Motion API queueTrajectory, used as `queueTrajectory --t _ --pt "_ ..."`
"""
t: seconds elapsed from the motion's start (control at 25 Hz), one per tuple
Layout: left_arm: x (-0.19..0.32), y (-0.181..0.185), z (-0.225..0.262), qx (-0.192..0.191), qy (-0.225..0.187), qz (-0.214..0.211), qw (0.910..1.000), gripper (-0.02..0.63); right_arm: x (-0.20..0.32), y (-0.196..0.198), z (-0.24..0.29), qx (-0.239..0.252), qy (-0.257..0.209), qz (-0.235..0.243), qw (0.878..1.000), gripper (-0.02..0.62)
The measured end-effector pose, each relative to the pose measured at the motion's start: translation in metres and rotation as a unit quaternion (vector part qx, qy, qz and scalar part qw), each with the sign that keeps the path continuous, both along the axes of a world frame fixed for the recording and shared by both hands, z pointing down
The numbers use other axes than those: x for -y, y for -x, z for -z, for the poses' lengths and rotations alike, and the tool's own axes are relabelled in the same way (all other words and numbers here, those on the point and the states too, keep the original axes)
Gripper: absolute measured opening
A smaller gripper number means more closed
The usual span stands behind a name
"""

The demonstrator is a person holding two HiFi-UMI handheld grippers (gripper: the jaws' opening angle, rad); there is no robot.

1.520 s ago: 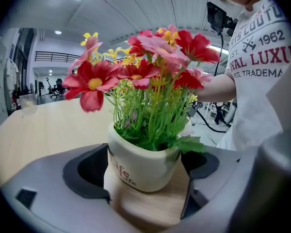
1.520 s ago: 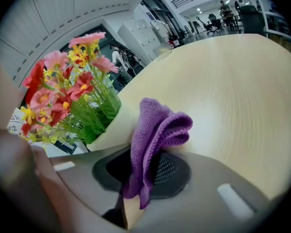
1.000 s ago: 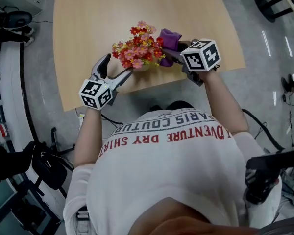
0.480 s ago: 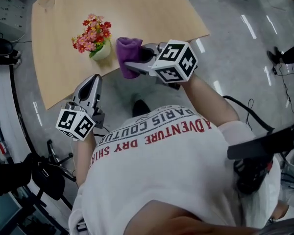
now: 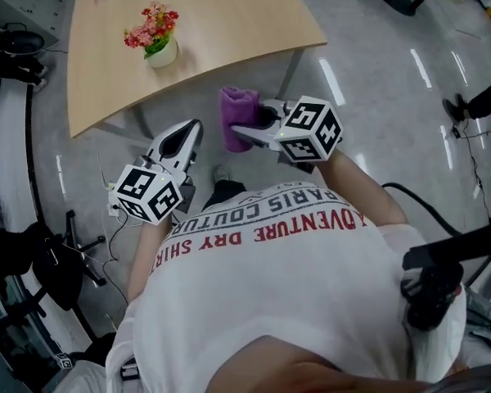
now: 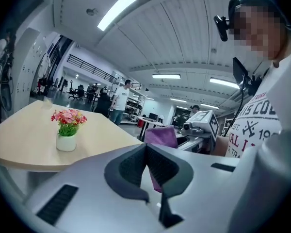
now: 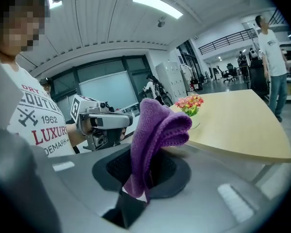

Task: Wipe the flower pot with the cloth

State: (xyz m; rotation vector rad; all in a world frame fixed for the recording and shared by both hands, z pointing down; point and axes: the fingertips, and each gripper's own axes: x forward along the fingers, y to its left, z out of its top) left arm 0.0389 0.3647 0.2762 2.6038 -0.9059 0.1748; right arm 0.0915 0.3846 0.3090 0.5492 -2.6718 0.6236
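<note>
The white shirt (image 5: 295, 301) reads "PARIS COUTU" and "ADVENTURE DRY", upside down in the head view; the right gripper view shows "1962" and "LUXUR".

Left gripper (image 5: 194, 127) closed, withdrawn, cloth (image 5: 239, 117) pulled from flower pot (image 5: 162, 54)

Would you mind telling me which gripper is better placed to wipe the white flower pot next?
Right. The right gripper is shut on the purple knitted cloth; the left gripper is shut and empty. Both hang away from the white flower pot on the wooden table.
</note>
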Motion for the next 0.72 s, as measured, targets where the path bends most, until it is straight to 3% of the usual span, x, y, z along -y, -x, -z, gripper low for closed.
queueTrajectory --t 0.12,0.24,0.44,0.72 --pt "-0.015 0.002 0.003 0.02 -0.012 -0.009 0.9997 0.0 -0.013 0.008 0.006 -0.001 -0.014 -0.004 1.0 0.063" --pt "-0.023 0.016 0.003 0.016 -0.014 -0.008 0.9997 0.0 -0.022 0.024 0.004 -0.001 -0.022 -0.005 1.0 0.063" --pt "-0.068 0.028 -0.03 0.033 -0.031 -0.006 0.9989 0.0 -0.064 0.037 -0.029 0.017 -0.043 -0.012 0.999 0.063" --pt "-0.035 0.062 0.003 0.02 -0.007 0.01 0.9997 0.0 -0.033 0.066 0.012 0.001 -0.03 -0.01 1.0 0.063"
